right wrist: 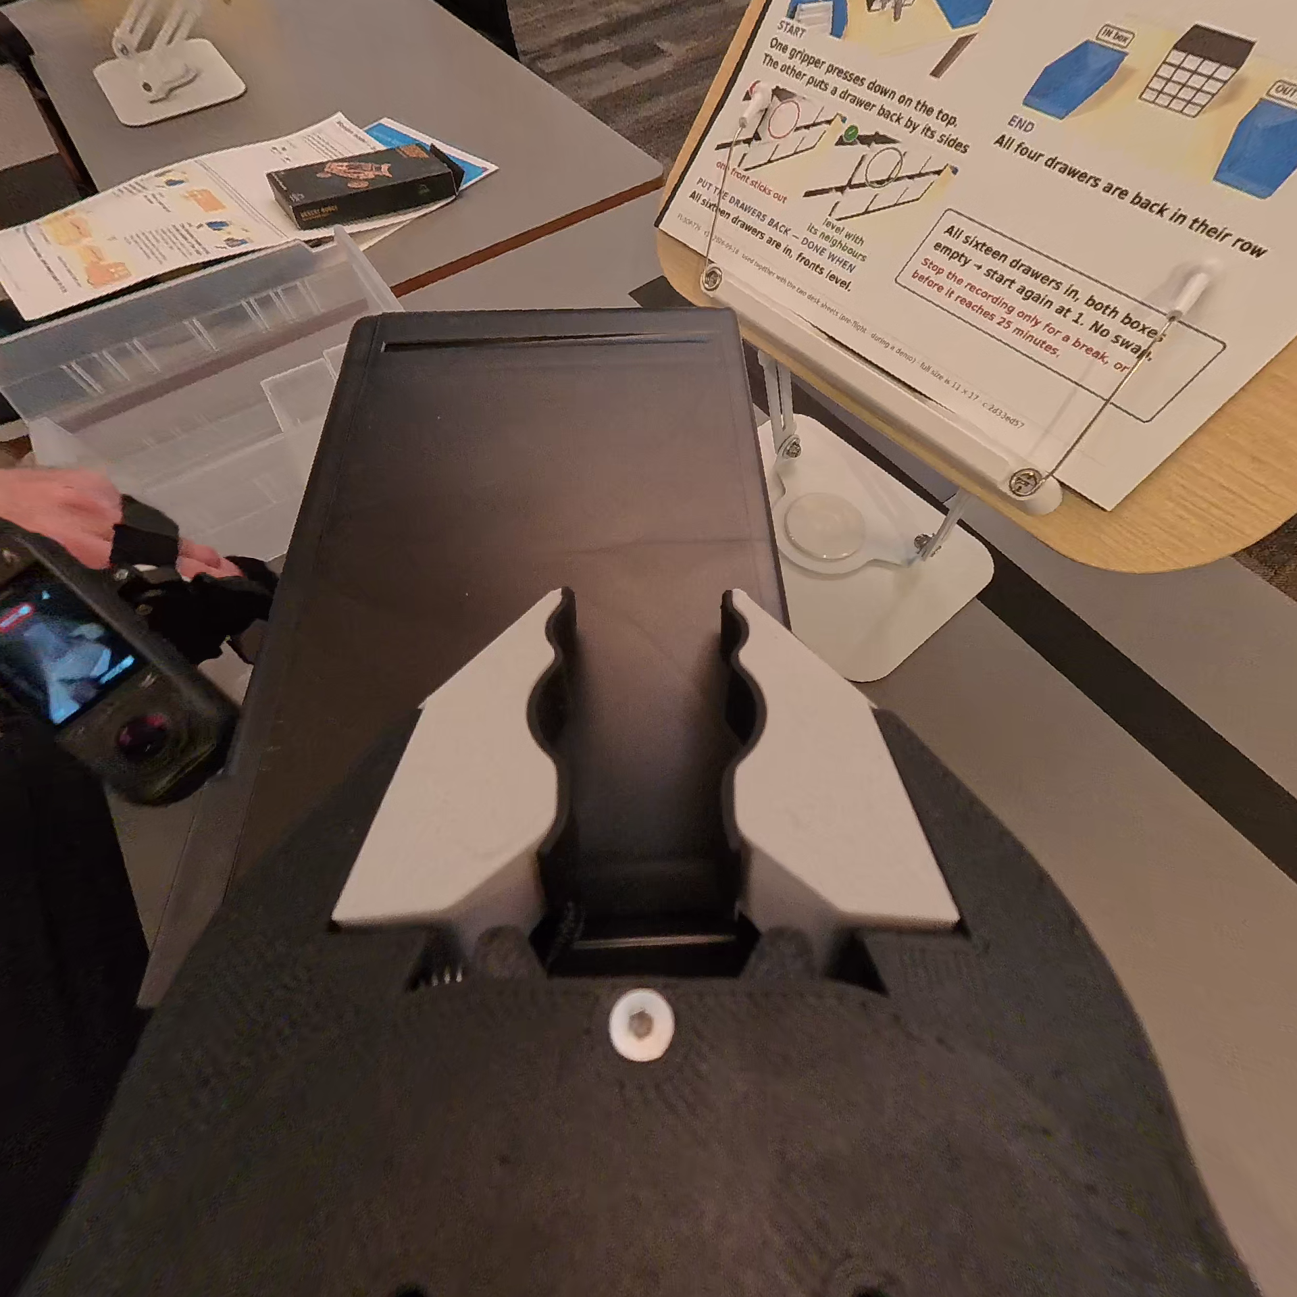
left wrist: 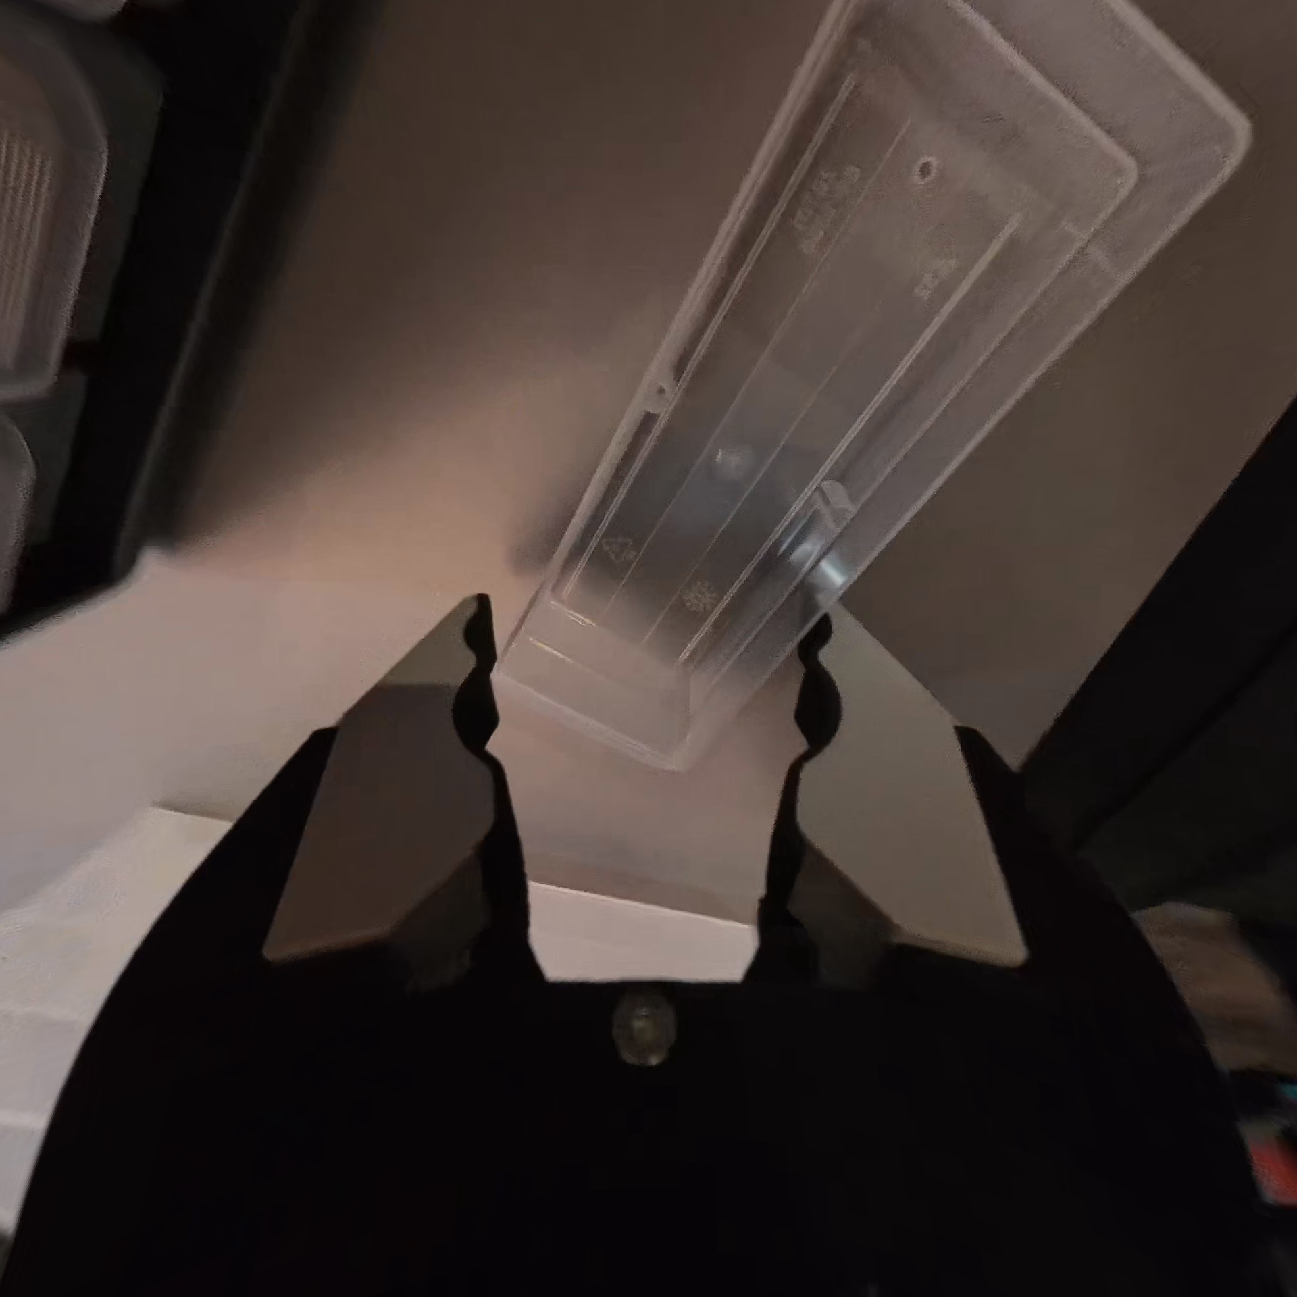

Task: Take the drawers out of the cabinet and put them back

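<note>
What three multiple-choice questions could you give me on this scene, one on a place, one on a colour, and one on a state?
1. Where is the right gripper?
A. Over the top of the black cabinet
B. Over a blue box
C. Inside a sink

2. What colour is the drawer ahead of the left wrist camera?
A. Blue
B. Clear
C. Black

3. How do the right gripper's jaws stand?
A. Shut on a drawer
B. Apart, with nothing between them
C. Shut on a pen

Answers: 1 A, the cabinet's flat black top fills the gap between its fingers; 2 B, the surface behind shows through the drawer; 3 B, a wide gap shows only the cabinet top.
</note>
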Motion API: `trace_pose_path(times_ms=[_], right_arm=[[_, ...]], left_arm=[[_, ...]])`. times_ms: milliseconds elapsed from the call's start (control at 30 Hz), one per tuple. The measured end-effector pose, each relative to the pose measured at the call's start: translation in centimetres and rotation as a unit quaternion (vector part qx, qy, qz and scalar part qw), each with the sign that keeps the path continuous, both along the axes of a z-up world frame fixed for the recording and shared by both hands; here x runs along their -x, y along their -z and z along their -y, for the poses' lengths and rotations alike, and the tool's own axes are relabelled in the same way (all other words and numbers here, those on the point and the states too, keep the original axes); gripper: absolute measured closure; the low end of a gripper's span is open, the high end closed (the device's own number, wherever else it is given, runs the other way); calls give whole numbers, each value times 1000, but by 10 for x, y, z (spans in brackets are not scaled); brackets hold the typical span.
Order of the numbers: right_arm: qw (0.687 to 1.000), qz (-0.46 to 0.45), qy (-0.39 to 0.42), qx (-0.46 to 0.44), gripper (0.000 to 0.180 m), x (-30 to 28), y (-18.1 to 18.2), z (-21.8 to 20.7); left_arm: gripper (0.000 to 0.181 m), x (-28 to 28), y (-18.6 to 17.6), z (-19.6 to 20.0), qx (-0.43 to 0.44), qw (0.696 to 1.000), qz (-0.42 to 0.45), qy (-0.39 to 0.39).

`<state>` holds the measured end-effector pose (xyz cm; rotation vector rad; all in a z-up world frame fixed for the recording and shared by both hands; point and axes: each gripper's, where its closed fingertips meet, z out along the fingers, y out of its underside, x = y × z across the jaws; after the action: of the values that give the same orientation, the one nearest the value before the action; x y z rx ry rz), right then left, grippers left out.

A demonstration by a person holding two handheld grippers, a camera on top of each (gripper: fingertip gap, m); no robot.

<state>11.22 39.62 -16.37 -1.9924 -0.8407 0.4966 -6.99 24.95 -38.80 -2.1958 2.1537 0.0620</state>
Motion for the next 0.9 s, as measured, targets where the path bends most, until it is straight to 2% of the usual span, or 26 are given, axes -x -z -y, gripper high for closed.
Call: trace_pose_path(times_ms=[133, 300, 333, 400, 467, 667, 900], right_arm=[[1000, -1, -1, -2, 139, 0, 0, 0], [1000, -2, -4, -2, 140, 0, -1, 0], [1000, -3, -3, -3, 140, 0, -1, 0], [1000, -4, -3, -4, 140, 0, -1, 0], [1000, -5, -2, -5, 140, 0, -1, 0], [1000, -5, -2, -4, 140, 0, -1, 0], [1000, -5, -1, -5, 140, 0, -2, 0]], left_arm=[[99, 0, -6, 17, 34, 991, 31, -124], [64, 5, -2, 23, 19, 992, 58, -114], [66, 10, 2, 22, 18, 992, 51, -118], [92, 15, 10, 27, 35, 990, 45, -130], [110, 12, 7, 28, 36, 988, 64, -134], [111, 11, 0, 33, 46, 975, 107, -192], [112, 19, -44, 16, 14, 955, 144, -258]])
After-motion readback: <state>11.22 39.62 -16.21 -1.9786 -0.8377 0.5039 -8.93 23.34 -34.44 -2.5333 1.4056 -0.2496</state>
